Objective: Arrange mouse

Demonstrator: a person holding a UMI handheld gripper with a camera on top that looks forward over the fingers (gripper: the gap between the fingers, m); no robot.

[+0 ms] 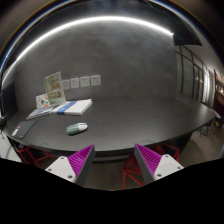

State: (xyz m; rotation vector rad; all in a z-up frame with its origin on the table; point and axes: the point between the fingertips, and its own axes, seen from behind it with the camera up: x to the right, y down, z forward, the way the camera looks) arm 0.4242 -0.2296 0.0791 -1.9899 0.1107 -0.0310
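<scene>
The mouse (77, 128) sits alone on the dark counter (140, 118), near a book (72, 107), well ahead of the claw (114, 160). The claw is released, holding nothing. Nothing looks started; approach, grasp and placement all remain.

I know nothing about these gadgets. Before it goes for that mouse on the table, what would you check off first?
1. Small pale oval computer mouse in sight: ok, it lies on the dark grey table, well beyond the fingers.
2. Two-finger gripper with magenta pads open: ok, a wide gap shows between the fingers.
3. Nothing held already: ok, the gap is empty.
4. Path to the mouse free: ok, only bare table lies between.
5. Room around the mouse: ok, the flat blue-and-white book lies apart, behind it.
6. Mouse cable: cannot tell.
</scene>
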